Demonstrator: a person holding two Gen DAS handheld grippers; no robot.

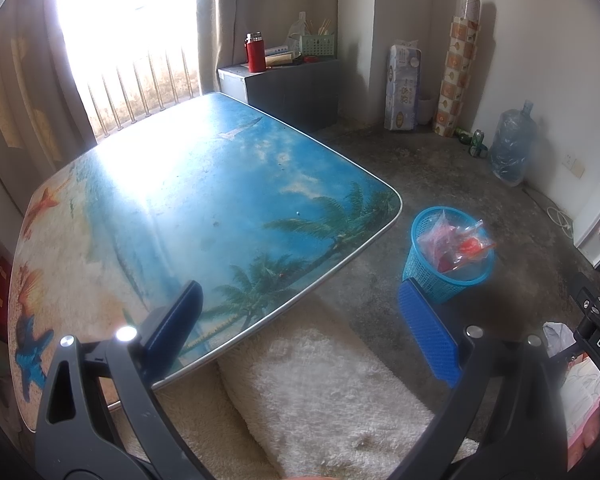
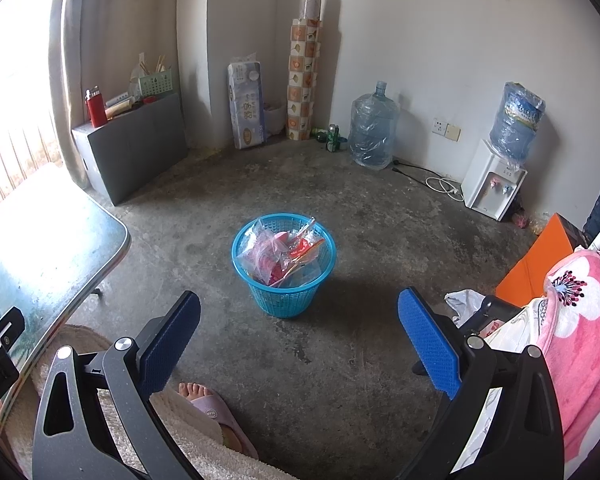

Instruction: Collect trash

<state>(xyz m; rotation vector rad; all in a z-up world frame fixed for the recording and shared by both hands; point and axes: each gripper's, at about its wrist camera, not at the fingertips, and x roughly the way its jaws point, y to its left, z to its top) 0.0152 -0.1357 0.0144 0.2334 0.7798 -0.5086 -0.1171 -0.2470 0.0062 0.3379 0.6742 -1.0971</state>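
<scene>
The blue mesh basket (image 2: 284,266) stood upright on the concrete floor (image 2: 380,240), its open mouth facing up and its long axis vertical, widening from base to rim. It was filled with crumpled clear plastic bags and red wrappers (image 2: 286,254), a few of which poked above the rim; no single direction could be read from the jumble. In the left wrist view the same basket (image 1: 446,258) sat just off the near corner of the surface (image 1: 204,208), which carried a printed beach scene with palms and starfish.

The right claw (image 2: 299,342) was spread wide with nothing between its blue pads (image 2: 430,342), held above the floor and aimed towards the basket. The left claw (image 1: 300,332) was likewise wide apart and empty, one finger over the surface edge and the other finger over the floor near the basket.

A fluffy cream covering (image 1: 324,392) lay below the left claw, and a foot in a pink slipper (image 2: 208,404) showed beneath the right one. A pink floral blanket (image 2: 580,320) lay at the right, with an orange board (image 2: 536,268) behind it. Along the far wall stood a grey cabinet (image 2: 140,148) with a red flask (image 2: 95,107) on it, a pack of tissue rolls (image 2: 246,106), a patterned roll (image 2: 303,76), cans (image 2: 333,136), a large water bottle (image 2: 374,128) and a water dispenser (image 2: 494,184).
</scene>
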